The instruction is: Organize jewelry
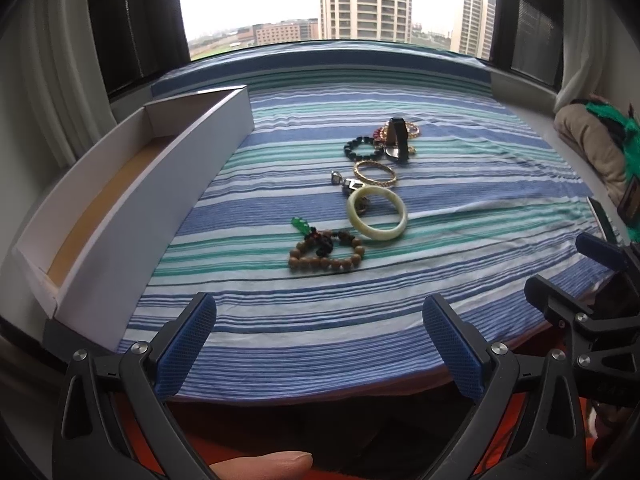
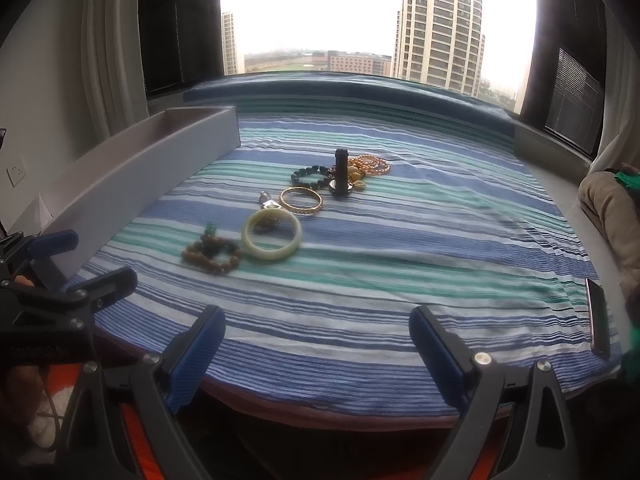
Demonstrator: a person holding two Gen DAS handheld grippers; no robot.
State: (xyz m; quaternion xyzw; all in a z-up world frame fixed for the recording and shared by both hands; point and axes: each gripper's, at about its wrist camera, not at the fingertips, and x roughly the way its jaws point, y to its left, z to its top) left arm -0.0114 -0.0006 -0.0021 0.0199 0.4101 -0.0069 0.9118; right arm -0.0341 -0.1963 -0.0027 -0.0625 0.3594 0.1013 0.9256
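Note:
Jewelry lies in a loose row on a striped cloth (image 1: 460, 184). Nearest is a brown wooden bead bracelet (image 1: 326, 254) (image 2: 212, 254) with a green charm. Behind it lie a pale jade bangle (image 1: 377, 213) (image 2: 273, 236), a gold bangle (image 1: 375, 174) (image 2: 301, 200), a black bead bracelet (image 1: 362, 148) (image 2: 313, 176), a black watch (image 1: 398, 140) (image 2: 341, 174) and amber beads (image 2: 370, 166). A long white open box (image 1: 132, 208) (image 2: 136, 172) stands at the left. My left gripper (image 1: 320, 340) is open and empty at the near edge. My right gripper (image 2: 318, 344) is open and empty beside it.
A small silver pendant (image 1: 343, 182) lies by the gold bangle. A phone (image 2: 598, 316) lies at the cloth's right edge. A beige and green bundle (image 1: 596, 148) sits far right. Windows and curtains stand behind. Each gripper shows in the other's view: the right one (image 1: 592, 280) and the left one (image 2: 60, 264).

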